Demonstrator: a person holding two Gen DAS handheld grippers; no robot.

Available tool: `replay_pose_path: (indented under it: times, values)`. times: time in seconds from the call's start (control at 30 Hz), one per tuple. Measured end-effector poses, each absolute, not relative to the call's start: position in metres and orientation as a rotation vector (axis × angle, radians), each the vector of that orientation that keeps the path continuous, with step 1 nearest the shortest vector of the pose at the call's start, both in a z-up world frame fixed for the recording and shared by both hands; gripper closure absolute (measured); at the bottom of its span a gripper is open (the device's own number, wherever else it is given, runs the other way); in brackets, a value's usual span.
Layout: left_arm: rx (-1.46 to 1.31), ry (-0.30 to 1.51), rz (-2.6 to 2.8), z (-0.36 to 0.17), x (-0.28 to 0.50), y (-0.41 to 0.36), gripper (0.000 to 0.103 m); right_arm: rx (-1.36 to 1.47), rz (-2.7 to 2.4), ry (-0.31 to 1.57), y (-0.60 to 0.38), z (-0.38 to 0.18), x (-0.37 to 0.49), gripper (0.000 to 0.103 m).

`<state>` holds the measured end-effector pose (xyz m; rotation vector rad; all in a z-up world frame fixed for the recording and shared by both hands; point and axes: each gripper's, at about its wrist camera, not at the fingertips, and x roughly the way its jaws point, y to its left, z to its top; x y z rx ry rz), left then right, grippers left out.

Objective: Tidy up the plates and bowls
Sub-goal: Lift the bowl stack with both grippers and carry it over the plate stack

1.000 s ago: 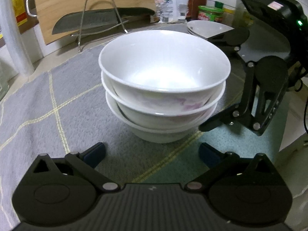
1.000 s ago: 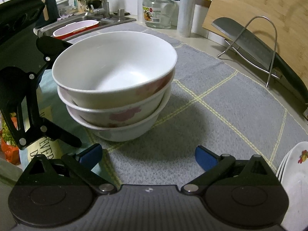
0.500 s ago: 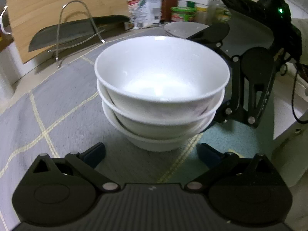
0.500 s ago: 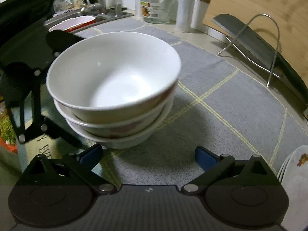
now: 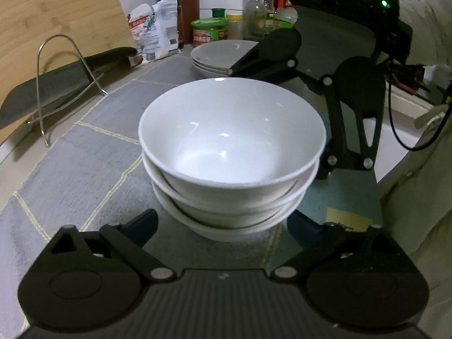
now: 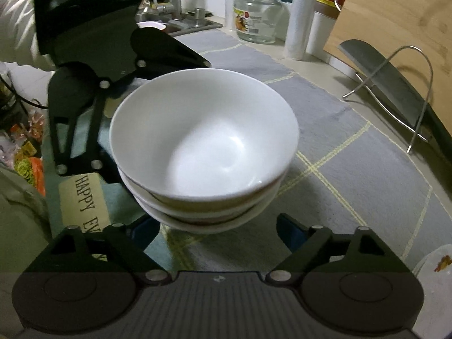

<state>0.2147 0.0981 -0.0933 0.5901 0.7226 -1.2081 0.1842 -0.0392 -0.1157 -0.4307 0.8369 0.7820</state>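
Bowl stack: three white bowls (image 5: 231,152) nested one inside another, mouths up, standing upright on the grey mat (image 5: 84,163) near its front edge; round, so no long axis, and the stack's axis runs straight up.
Top bowl: plain white inside, empty, rim level; faint reddish pattern on the lower bowls' outsides in the right wrist view (image 6: 203,141).
Place: stack sits between the two claws, which face it from opposite sides.
Left claw (image 5: 223,226): jaws closing, one blue pad (image 5: 141,224) on each side of the stack's base; the pads are just beside the lowest bowl and no contact shows, so it stands apart around the stack.
Right claw (image 6: 217,228): jaws closing too, blue pads (image 6: 291,233) flanking the lowest bowl from the other side, not visibly pressing on it.
Mat: grey cloth with thin yellow grid lines, laid on the table (image 6: 325,67); a strip printed "HAPPY" at its near edge (image 6: 84,197).
Plates: a stack of shallow white plates (image 5: 220,56) behind the bowls in the left wrist view, partly hidden by the right claw's linkage.
Further out: wire rack (image 6: 412,96) holding a cleaver (image 6: 378,76), against a bamboo cutting board (image 5: 56,28); glass jar (image 6: 257,14), sauce bottles, snack bag (image 5: 155,31), sink (image 6: 180,22).
Person: pale sleeve (image 5: 423,141) behind the right claw.
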Motion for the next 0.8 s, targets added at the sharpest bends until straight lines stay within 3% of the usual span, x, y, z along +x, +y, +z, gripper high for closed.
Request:
replay_pose_path:
  times: [0.27, 0.8]
  values:
    - [0.593, 0.717, -1.227, -0.0876, 0.2122, 0.0952, 0.012, -0.419, 0.857, 0.825, -0.04, -0.1124, 0.1846, 0.021]
    - [0.608, 0.733, -1.261, -0.0883, 0.2185, 0.0917, 0.013, -0.423, 0.886, 0.835, -0.041, -0.1129, 0.1906, 0.021]
